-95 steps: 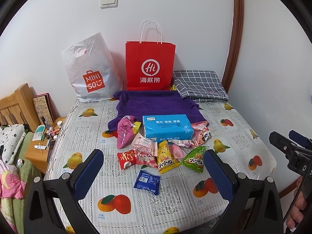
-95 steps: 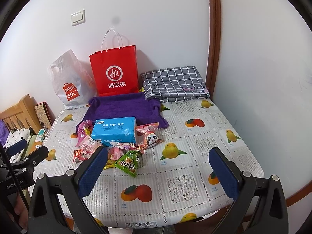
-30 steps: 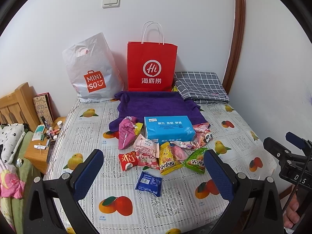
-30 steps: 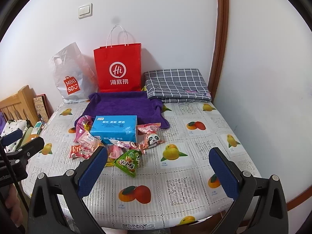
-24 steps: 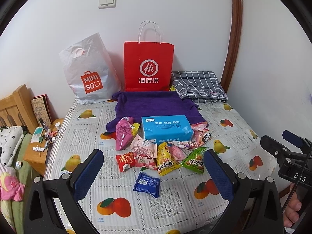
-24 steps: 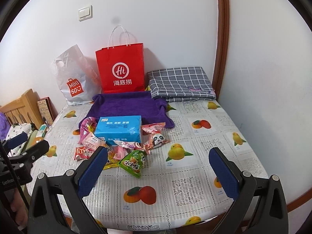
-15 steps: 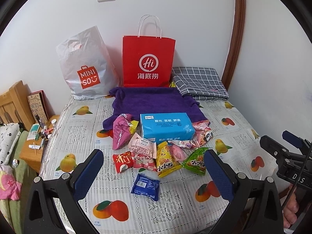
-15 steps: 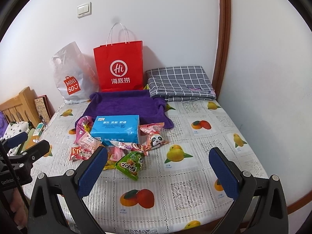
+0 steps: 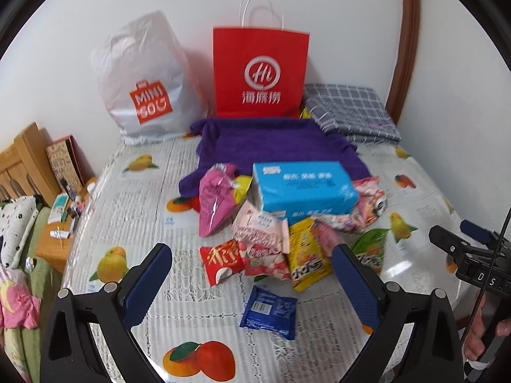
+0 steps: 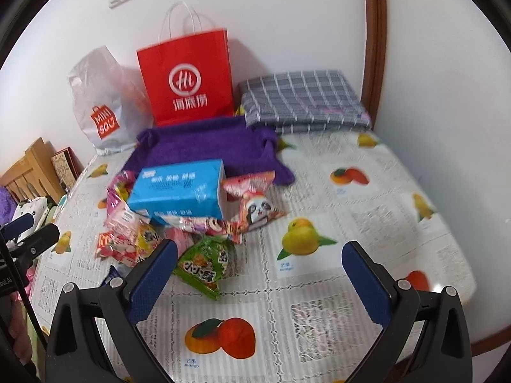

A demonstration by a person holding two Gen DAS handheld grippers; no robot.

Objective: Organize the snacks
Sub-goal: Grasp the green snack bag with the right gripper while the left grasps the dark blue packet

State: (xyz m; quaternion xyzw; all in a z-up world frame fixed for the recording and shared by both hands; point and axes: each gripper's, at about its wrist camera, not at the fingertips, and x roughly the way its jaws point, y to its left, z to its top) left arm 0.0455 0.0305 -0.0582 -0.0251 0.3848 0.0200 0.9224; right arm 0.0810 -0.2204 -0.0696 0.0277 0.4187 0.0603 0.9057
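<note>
A pile of snack packets lies on the table around a blue tissue box (image 9: pixel 303 188) (image 10: pixel 179 193). A pink cone bag (image 9: pixel 214 201), a red packet (image 9: pixel 222 260), a yellow packet (image 9: pixel 306 257) and a dark blue packet (image 9: pixel 270 309) show in the left wrist view. A green packet (image 10: pixel 206 263) and a panda packet (image 10: pixel 257 207) show in the right wrist view. My left gripper (image 9: pixel 252 279) is open and empty above the dark blue packet. My right gripper (image 10: pixel 260 276) is open and empty, right of the green packet.
A red paper bag (image 9: pixel 260 73) and a white Miniso bag (image 9: pixel 147 86) stand against the back wall. A purple towel (image 9: pixel 271 143) and a folded grey checked cloth (image 9: pixel 348 111) lie behind the pile. A wooden bed frame (image 9: pixel 22 159) is at the left.
Both grippers have moved forward and lower toward the snack pile, which looks larger now. Both stay open and empty. The snacks have not moved.
</note>
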